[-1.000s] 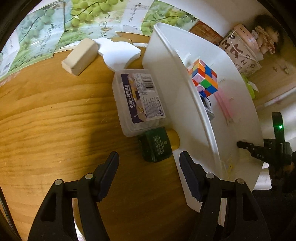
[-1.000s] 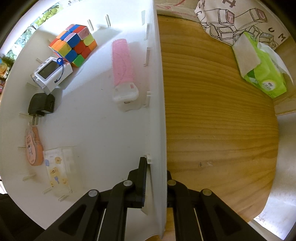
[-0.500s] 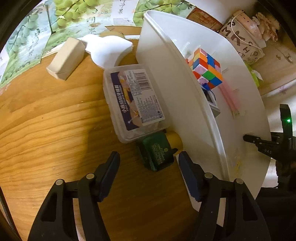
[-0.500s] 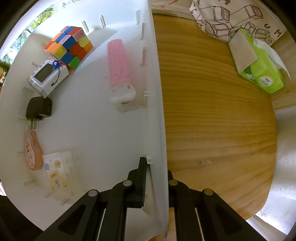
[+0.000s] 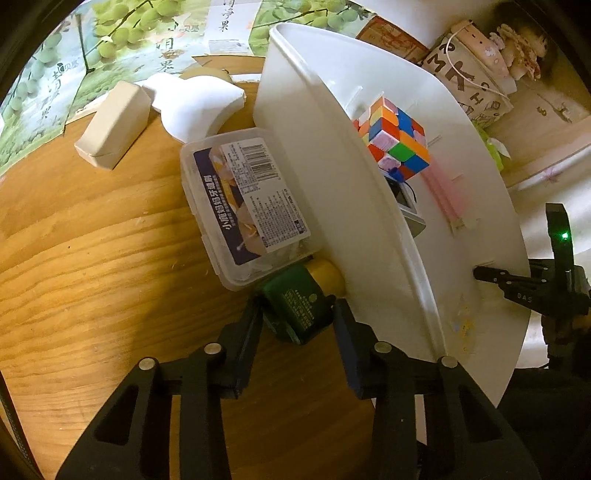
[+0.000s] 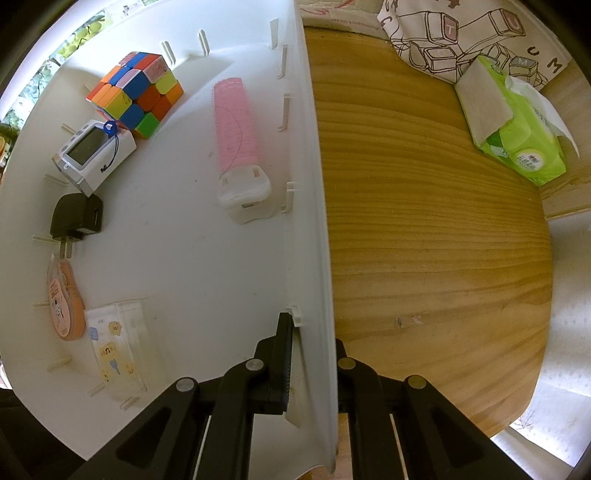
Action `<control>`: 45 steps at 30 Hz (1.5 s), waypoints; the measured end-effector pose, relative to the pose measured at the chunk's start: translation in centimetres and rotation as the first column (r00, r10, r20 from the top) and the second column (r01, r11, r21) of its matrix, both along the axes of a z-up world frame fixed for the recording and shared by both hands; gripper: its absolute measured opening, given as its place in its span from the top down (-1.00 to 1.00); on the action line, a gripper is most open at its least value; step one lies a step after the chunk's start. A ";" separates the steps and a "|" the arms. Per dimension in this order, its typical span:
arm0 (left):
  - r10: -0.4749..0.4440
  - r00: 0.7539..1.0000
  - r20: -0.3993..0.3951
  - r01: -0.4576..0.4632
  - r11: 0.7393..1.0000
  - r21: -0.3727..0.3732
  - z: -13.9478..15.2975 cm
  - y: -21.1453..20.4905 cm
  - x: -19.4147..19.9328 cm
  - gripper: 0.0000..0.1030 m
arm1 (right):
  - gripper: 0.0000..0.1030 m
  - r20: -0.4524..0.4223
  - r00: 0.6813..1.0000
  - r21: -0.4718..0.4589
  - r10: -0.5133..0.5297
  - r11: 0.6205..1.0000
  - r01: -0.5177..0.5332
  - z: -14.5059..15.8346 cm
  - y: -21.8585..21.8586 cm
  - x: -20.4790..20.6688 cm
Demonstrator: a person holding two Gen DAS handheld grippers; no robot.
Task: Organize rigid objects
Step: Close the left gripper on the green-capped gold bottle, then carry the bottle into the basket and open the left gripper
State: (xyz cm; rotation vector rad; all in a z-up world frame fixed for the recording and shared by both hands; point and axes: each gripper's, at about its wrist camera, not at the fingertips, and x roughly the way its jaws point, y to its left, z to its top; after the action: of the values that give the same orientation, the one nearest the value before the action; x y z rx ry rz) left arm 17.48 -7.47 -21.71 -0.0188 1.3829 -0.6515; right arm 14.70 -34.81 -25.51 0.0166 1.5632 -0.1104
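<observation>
A small dark green box (image 5: pixel 295 302) lies on the wooden table against a clear labelled plastic case (image 5: pixel 243 206) and a yellow item (image 5: pixel 328 273). My left gripper (image 5: pixel 297 319) is closing around the green box, and both pads touch its sides. A big white bin (image 5: pixel 332 166) stands to the right. My right gripper (image 6: pixel 312 332) is shut on the bin's wall (image 6: pixel 310 184), one finger inside and one outside. In the bin lie a colour cube (image 6: pixel 136 96), a white device (image 6: pixel 92 155), a black charger (image 6: pixel 75 218), a pink roller (image 6: pixel 236 125) and a clear packet (image 6: pixel 114 350).
A beige block (image 5: pixel 114 125) and a white curved piece (image 5: pixel 195 103) lie at the table's far side. A green tissue pack (image 6: pixel 517 129) and a printed cloth bag (image 6: pixel 461 33) sit right of the bin. The round table's edge runs close behind the right gripper.
The left gripper's jaws have closed from wide apart onto the sides of the green box, and the gripper has come slightly closer to it. The right gripper has kept its grip on the bin wall.
</observation>
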 end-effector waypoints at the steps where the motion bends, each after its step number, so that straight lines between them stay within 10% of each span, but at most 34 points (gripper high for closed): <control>1: 0.003 1.000 -0.001 -0.003 1.000 -0.008 0.0 0.3 -0.1 0.24 | 0.81 0.000 1.000 0.000 -0.001 1.000 0.001 0.0 0.0 0.0; 28: 0.256 0.965 -0.047 -0.261 0.950 -0.173 0.7 5.5 -2.8 0.28 | 0.81 0.012 1.000 0.007 0.004 1.000 -0.004 0.0 0.0 -0.2; 45: 0.350 0.928 0.131 -0.289 0.894 -0.341 9.3 5.4 -4.9 0.28 | 0.86 0.027 0.999 0.018 0.042 0.999 -0.042 0.3 -0.3 -0.7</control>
State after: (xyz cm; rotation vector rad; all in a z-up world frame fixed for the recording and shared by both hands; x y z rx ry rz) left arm 12.58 -2.09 -12.45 -0.4261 1.0476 -0.5725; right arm 14.04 -35.16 -25.24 -0.0001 1.5369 -0.0620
